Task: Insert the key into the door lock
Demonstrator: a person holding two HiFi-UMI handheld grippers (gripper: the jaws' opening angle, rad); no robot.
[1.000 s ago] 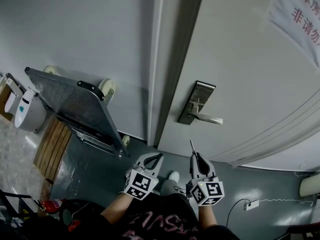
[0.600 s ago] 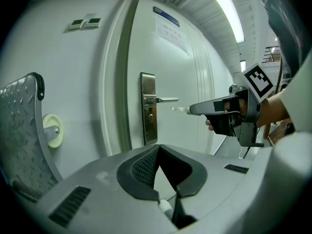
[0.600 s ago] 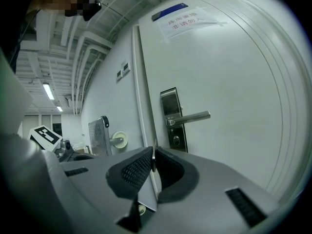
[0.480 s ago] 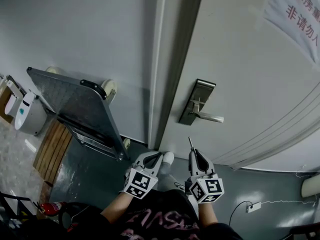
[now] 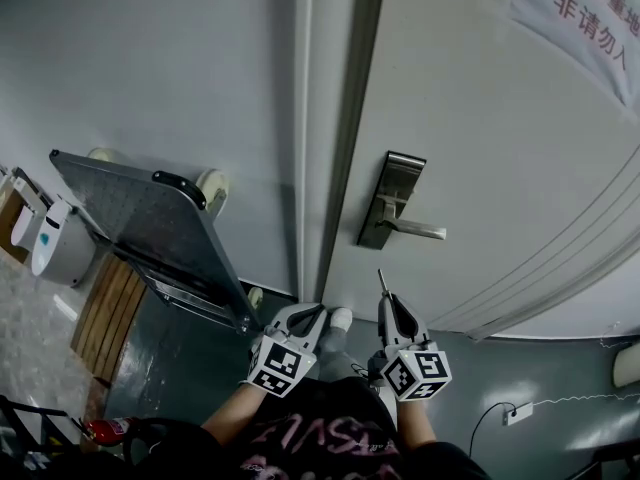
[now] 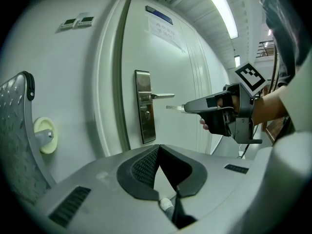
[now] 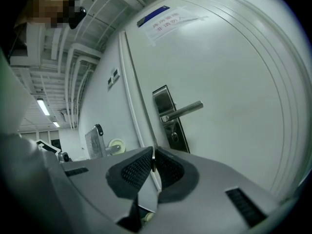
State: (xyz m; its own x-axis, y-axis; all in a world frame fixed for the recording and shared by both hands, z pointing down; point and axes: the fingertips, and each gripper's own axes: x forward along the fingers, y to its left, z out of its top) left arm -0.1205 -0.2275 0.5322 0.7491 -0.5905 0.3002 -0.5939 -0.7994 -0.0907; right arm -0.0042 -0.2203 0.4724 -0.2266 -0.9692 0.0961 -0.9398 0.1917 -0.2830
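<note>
The white door carries a steel lock plate with a lever handle; its keyhole sits below the lever. My right gripper is shut on a small metal key, whose blade points up at the door, below the plate and apart from it. In the right gripper view the key stands edge-on between the pads, with the keyhole up ahead. The left gripper view shows the key level with the plate. My left gripper hangs beside it, open and empty.
A folded metal platform trolley leans on the wall left of the door frame, its wheel close to my left gripper. A paper notice hangs on the door. A fire extinguisher lies at the lower left.
The key tip has crept slightly up toward the lock plate. The head view has shifted a little. The left gripper has stayed beside the right one.
</note>
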